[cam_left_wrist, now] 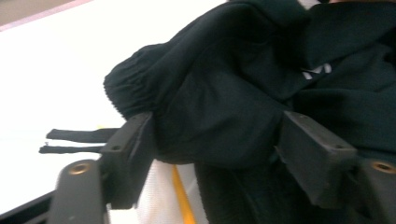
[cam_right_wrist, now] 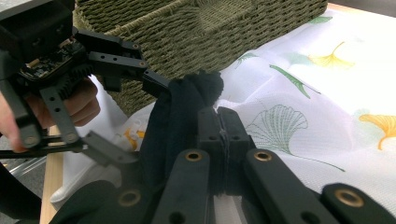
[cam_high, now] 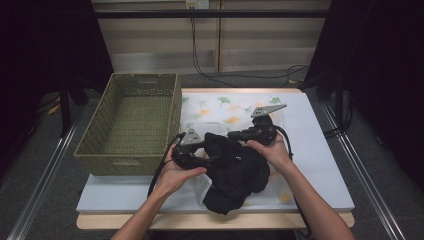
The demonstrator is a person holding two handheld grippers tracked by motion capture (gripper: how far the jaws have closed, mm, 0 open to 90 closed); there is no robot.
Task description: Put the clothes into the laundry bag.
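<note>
A crumpled black fabric garment [cam_high: 234,172] lies on the leaf-printed white cloth [cam_high: 220,107] on the worktop, bunched between both tongs: the left tongs [cam_left_wrist: 219,149] stand wide with a thick fold between them, while the right tongs [cam_right_wrist: 218,135] are clamped together on its edge.

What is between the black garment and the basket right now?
Nothing visible. The black garment lies on the leaf-print cloth right of the basket, whose top is open. The left hand-held gripper is beside the garment on that side.
</note>
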